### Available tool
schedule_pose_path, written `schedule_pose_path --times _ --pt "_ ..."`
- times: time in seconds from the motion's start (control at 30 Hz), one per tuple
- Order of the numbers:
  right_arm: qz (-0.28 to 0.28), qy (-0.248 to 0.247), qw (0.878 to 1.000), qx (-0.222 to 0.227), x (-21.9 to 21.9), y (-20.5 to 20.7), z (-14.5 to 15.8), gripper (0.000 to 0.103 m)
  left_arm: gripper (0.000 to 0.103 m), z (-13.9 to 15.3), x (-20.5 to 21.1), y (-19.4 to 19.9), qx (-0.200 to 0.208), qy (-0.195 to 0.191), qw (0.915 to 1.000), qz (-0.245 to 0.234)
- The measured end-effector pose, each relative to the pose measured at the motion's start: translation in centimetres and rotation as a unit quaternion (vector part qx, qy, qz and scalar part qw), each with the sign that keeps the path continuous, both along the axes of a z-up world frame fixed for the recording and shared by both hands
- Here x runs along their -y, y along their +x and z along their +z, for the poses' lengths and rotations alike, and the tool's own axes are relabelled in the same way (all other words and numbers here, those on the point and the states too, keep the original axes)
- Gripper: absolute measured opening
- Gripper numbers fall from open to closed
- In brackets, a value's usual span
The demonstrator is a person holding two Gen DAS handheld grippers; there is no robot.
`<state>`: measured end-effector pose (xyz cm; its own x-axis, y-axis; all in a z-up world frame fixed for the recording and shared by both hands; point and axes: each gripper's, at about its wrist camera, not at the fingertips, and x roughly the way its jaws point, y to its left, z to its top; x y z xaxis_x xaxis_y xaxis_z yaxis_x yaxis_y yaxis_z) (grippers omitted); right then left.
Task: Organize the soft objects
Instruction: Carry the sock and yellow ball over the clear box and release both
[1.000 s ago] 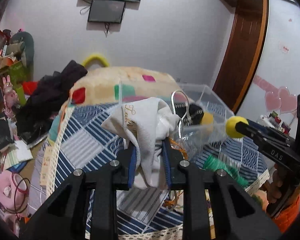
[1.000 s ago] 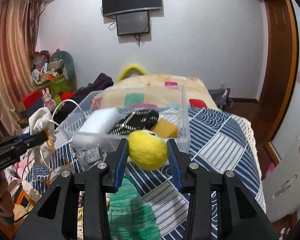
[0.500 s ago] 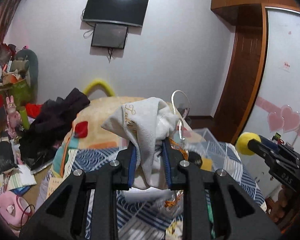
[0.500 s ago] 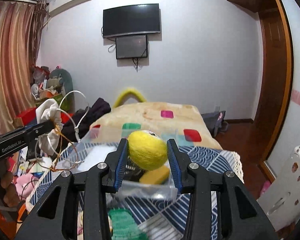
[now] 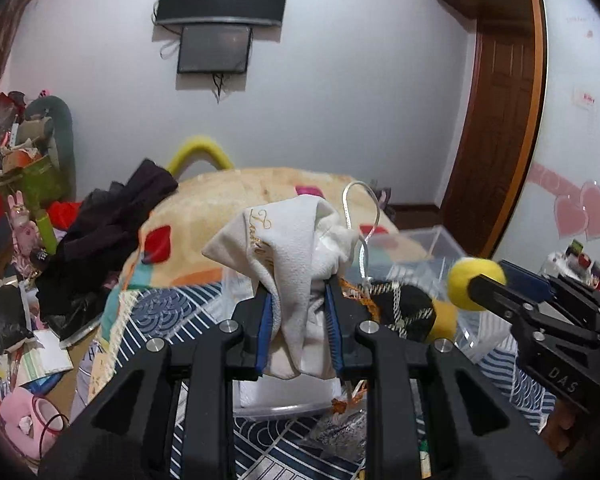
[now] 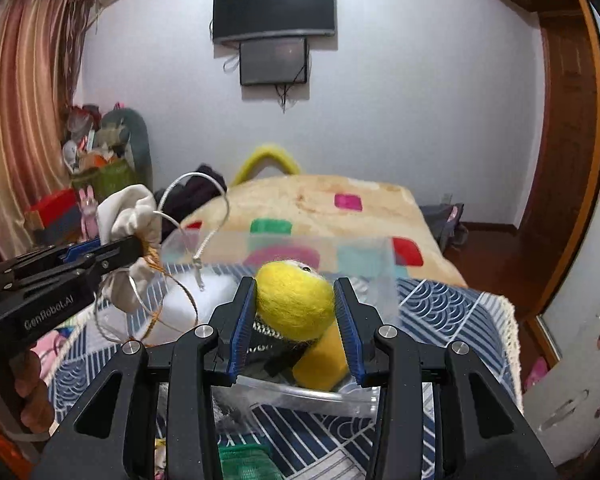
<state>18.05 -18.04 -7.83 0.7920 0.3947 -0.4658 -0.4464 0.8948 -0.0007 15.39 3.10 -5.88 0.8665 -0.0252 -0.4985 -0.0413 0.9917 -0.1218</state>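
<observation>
My left gripper (image 5: 300, 312) is clamped on a white pouch (image 5: 288, 248), its blue pads pressing the cloth from both sides. The pouch bunches above the jaws, with gold script on one fold, and a silver cord (image 5: 360, 216) loops up from its gathered neck. Orange thread (image 5: 356, 292) trails just beside the right pad.

My right gripper (image 6: 296, 312) is clamped on a yellow ball (image 6: 294, 300), fuzzy, held between both blue pads. In the left view the ball (image 5: 474, 282) sits at the tip of that gripper, off to the right of the pouch and apart from it.

Both loads hang above a clear bin (image 6: 360, 392) that rests on a blue patterned spread (image 6: 440, 308). Inside the bin lie a black-and-white knit piece (image 5: 404, 312), a yellow sponge (image 6: 322, 364) touching it, and a white soft thing (image 6: 188, 300) toward the left side. A green knit item (image 6: 244, 462) lies on the spread just in front of the bin.

Behind, a bed carries a peach blanket (image 6: 320, 200) with coloured squares, and dark clothes (image 5: 108, 232) heap at its left edge.
</observation>
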Motion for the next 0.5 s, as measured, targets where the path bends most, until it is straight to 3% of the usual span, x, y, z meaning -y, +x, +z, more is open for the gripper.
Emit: schedule_pose_path --times 0.37,0.5 --pt "-0.001 -0.047 0.998 -0.051 -1.5 1.8 -2.4 0.036 0.024 -3.9 0.8 2.0 -0.064 -0.015 0.9975 -0.026" --pt "0.006 -0.054 0.996 -0.064 -1.4 2.0 -2.9 0.038 0.035 -4.2 0.8 1.9 -0.067 -0.014 0.9974 -0.024"
